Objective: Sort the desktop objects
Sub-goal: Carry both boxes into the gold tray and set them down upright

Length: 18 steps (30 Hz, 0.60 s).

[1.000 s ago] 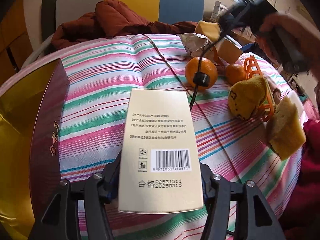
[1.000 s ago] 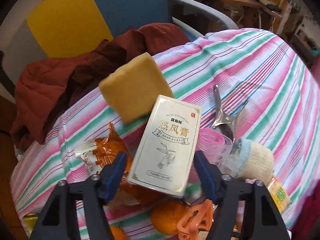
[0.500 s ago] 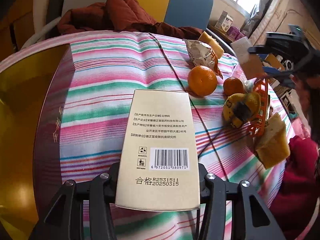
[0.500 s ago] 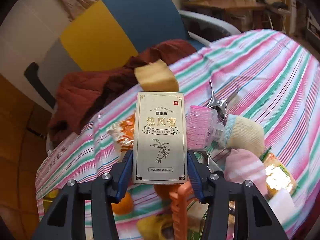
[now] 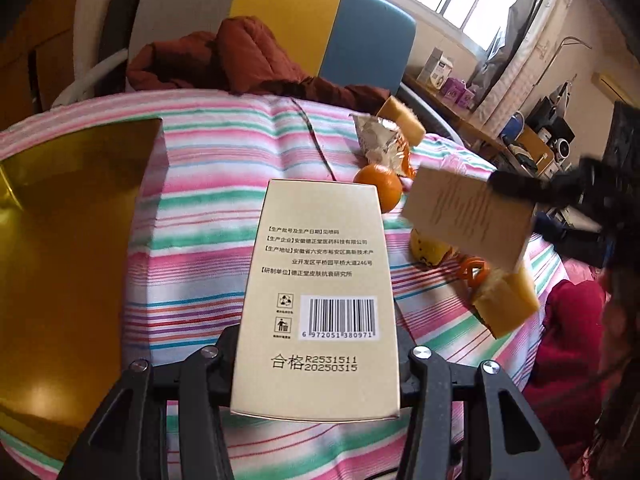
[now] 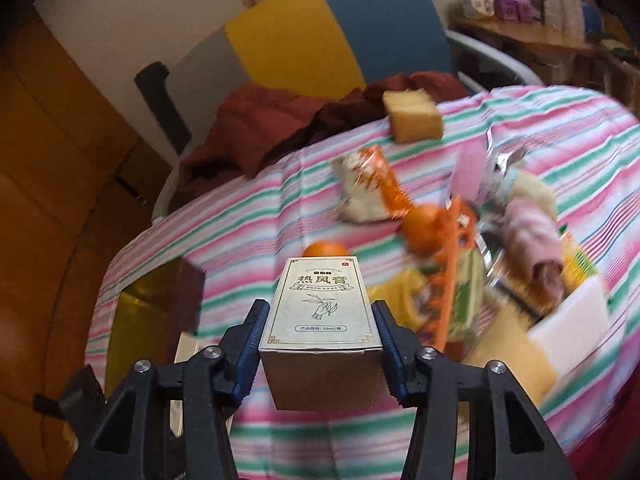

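Since each gripper is clamped across the long side faces of its carton, the left gripper [image 5: 316, 364] on the barcode box [image 5: 318, 292] and the right gripper [image 6: 320, 344] on the ointment box [image 6: 322, 320], both above the striped tablecloth [image 5: 200, 208], these light, smooth cardboard shells would likely dent under hard squeezing.
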Motion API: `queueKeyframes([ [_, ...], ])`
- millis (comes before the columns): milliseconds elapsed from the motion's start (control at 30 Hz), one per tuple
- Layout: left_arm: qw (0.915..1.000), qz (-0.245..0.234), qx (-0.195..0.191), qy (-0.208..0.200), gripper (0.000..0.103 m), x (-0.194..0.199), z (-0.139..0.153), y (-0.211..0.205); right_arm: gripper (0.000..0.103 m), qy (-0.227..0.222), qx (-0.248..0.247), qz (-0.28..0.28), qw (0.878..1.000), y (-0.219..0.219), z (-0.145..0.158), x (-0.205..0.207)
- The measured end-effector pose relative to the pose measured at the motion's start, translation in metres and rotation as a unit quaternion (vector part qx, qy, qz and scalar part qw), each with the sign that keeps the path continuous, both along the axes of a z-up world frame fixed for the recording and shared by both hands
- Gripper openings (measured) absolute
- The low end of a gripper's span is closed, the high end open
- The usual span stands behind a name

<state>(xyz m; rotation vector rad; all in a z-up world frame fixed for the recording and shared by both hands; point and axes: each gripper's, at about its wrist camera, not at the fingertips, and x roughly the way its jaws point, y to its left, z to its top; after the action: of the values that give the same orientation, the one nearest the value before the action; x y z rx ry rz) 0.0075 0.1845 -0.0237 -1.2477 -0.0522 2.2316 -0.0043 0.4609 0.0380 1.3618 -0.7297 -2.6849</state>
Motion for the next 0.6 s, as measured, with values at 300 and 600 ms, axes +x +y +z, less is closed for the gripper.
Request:
queueKeyframes([
  [300, 0.9995, 0.027, 0.016, 0.006, 0.051, 0.006, 0.025, -0.046, 0.052, -0.003, -0.055, 0.041, 0.998, -0.044, -0.009, 0.009],
  [600, 0.9961, 0.087, 0.011, 0.01, 0.051, -0.02, 0.045, -0.116, 0.052, 0.039, -0.051, 0.114, 0.991, -0.122, 0.025, -0.012],
])
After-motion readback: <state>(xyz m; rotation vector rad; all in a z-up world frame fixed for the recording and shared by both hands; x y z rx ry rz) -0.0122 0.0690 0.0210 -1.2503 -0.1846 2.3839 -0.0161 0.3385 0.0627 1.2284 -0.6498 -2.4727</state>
